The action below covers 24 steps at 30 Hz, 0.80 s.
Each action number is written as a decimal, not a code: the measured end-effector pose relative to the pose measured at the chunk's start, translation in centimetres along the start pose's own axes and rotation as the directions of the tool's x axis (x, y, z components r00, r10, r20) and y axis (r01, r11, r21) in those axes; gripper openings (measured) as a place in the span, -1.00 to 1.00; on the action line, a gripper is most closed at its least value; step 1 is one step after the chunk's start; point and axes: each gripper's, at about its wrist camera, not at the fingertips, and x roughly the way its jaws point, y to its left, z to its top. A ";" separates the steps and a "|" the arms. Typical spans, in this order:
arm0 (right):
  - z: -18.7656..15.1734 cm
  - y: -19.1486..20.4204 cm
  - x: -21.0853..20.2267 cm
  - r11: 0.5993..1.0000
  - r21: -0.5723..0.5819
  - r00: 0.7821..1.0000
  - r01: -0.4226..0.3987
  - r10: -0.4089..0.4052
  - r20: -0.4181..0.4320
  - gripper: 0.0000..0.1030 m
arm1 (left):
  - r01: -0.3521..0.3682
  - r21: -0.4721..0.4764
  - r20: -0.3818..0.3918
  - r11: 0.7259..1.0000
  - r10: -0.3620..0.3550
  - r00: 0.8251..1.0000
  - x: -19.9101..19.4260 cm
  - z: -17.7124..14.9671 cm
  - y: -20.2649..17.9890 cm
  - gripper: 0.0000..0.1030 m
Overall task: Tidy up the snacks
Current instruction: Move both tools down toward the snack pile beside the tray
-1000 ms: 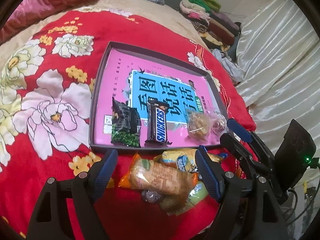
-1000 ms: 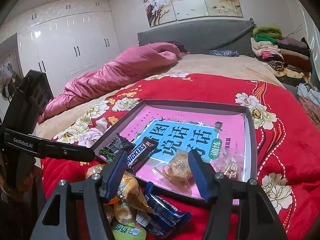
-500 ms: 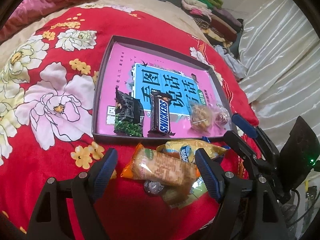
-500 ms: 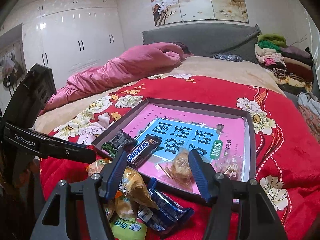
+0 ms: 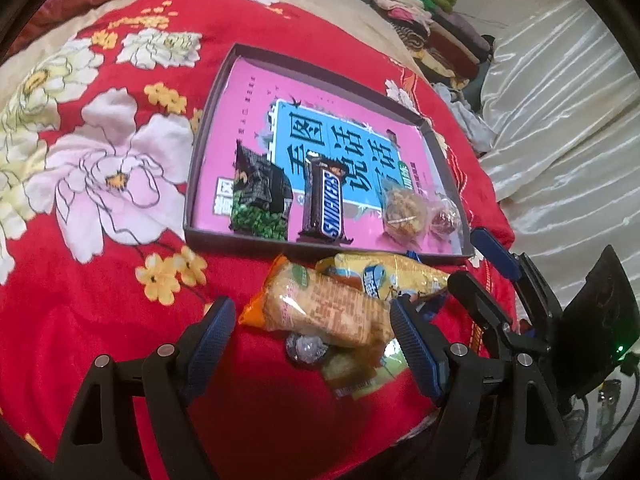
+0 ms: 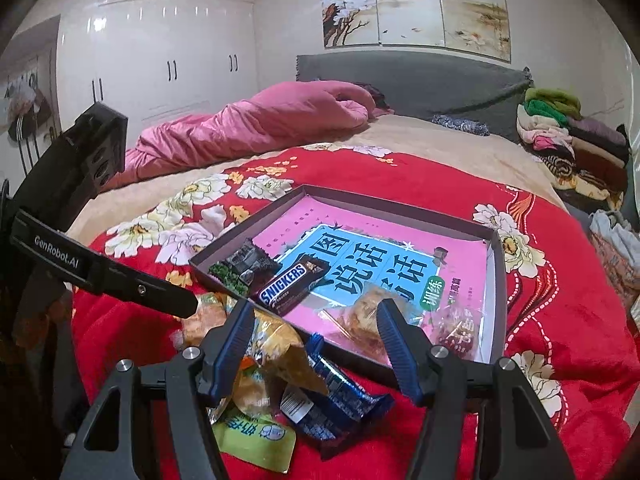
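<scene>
Snacks pile [image 5: 340, 312] beside tray [image 5: 192, 184]; left gripper [image 5: 310, 322] and right gripper [image 6: 316, 330] both apart, seemingly empty.

The blanket [image 5: 100, 320] is red with pink, cream and yellow flowers. The dark-rimmed tray [image 5: 208, 128] holds a pink and blue book cover [image 5: 340, 140], a brown Snickers bar [image 5: 326, 204] and a black-and-green packet [image 5: 260, 196].
</scene>
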 end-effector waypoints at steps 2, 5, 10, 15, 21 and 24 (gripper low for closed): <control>-0.1 0.4 -0.1 1.000 -0.014 1.000 0.002 -0.002 -0.003 0.23 | 0.008 -0.007 -0.009 1.000 -0.008 1.000 0.1 -0.2 0.0 0.57; -0.3 0.8 0.0 1.000 -0.029 1.000 0.004 -0.004 -0.014 0.23 | 0.015 -0.019 -0.021 1.000 -0.016 1.000 0.2 -0.5 0.2 0.57; -0.6 1.4 0.0 0.998 -0.055 0.999 0.014 -0.015 -0.030 0.23 | 0.032 -0.036 -0.042 0.999 -0.033 0.999 0.5 -1.0 0.3 0.57; -0.9 1.7 0.0 0.998 -0.062 0.999 0.017 -0.020 -0.050 0.23 | 0.062 -0.059 -0.060 0.996 -0.065 0.996 1.1 -1.3 0.5 0.57; -1.2 1.6 0.3 0.998 -0.055 0.997 0.018 -0.022 -0.068 0.23 | 0.107 -0.088 -0.067 0.990 -0.113 0.991 1.8 -1.4 0.5 0.57; -1.2 1.4 0.4 0.999 -0.047 0.997 0.017 -0.020 -0.076 0.23 | 0.131 -0.107 -0.064 0.986 -0.139 0.988 2.2 -1.2 0.6 0.56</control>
